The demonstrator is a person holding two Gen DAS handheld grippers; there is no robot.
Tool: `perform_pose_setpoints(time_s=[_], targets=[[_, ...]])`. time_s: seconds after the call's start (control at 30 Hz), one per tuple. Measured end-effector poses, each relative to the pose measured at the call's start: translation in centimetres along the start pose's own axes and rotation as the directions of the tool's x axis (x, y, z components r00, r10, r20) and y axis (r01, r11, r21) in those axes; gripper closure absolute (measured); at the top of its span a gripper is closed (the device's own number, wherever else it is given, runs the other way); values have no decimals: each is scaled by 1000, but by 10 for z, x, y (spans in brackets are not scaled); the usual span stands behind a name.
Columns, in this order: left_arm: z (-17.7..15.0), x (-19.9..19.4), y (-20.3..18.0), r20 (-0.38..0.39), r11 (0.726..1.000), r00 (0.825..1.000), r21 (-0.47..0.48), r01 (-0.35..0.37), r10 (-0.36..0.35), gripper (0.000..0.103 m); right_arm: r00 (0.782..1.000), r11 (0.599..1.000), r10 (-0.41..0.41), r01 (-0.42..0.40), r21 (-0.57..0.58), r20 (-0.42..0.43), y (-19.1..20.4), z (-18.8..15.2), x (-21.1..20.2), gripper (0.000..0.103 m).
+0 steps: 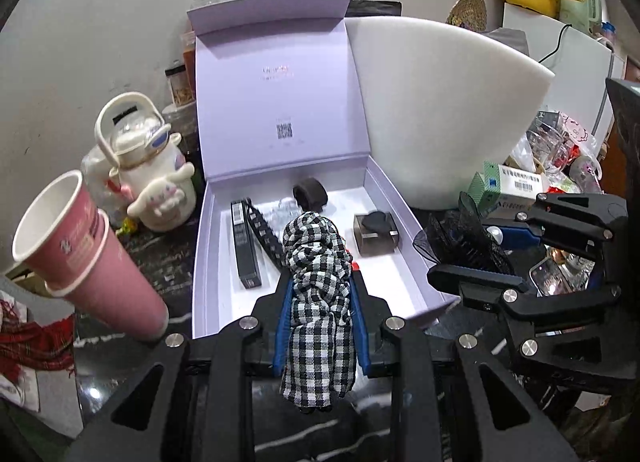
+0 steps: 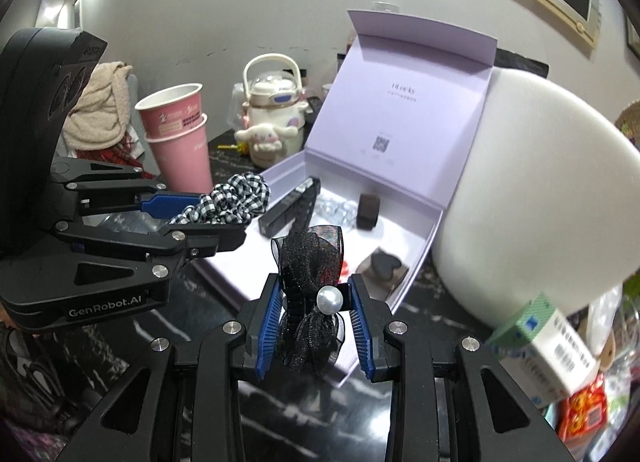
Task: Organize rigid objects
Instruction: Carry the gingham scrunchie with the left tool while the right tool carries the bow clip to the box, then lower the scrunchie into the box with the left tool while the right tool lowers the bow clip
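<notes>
My left gripper [image 1: 318,294] is shut on a black-and-white checked fabric scrunchie [image 1: 316,286], held over the front edge of an open lilac gift box [image 1: 204,246]. In the right wrist view the scrunchie [image 2: 232,198] sticks out of the left gripper [image 2: 224,218]. My right gripper [image 2: 314,302] is shut on a black mesh bow hair clip with a pearl [image 2: 312,294], near the box's front corner [image 2: 416,258]. In the box lie a long black case [image 1: 245,246], a black chain strip [image 1: 266,238], a dark ring-shaped band [image 1: 310,194] and a dark block with a heart shape [image 1: 376,232].
Stacked pink paper cups [image 1: 80,254] and a white character kettle [image 1: 148,166] stand left of the box. A large white foam piece [image 1: 440,110] leans at its right. A green-and-white carton [image 1: 508,182] and mixed clutter [image 1: 560,150] lie at the far right on the dark marble top [image 2: 192,326].
</notes>
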State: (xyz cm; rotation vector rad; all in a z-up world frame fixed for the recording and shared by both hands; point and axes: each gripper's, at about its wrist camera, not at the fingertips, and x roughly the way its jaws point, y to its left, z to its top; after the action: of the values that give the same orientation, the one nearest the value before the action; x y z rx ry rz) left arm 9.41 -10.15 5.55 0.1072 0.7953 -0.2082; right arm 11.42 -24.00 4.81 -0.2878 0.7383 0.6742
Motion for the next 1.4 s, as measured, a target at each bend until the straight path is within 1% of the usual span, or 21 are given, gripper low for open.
perform_pose_setpoints(time_s=[0.23,0.27,0.4,0.73,1.03,1.4], targets=[[20,15,5,9,999,1000,32,-5,5,77,1000,1000,-10,9,5,14,-18,23,11,70],[22,17,6,10,999,1000,34,-4,3,77,1000,1000,12,-12,-1,17,-19,25,13,70],[33,28,11,12,999,1000,53,3,-3,77,1000,1000,17,-17,7,20,-30,36,22,70],[58,60,24,15,997,1000,80,-4,3,77,1000,1000,-13,13,10,13,-53,56,49,70],[68,96,31,-13,996,1000,83,-8,9,77,1000,1000,-23,23,12,2,-68,64,78,70],[71,138,32,-66,997,998,74,15,-10,77,998,999,-34,34,4,-60,-79,60,121,70]])
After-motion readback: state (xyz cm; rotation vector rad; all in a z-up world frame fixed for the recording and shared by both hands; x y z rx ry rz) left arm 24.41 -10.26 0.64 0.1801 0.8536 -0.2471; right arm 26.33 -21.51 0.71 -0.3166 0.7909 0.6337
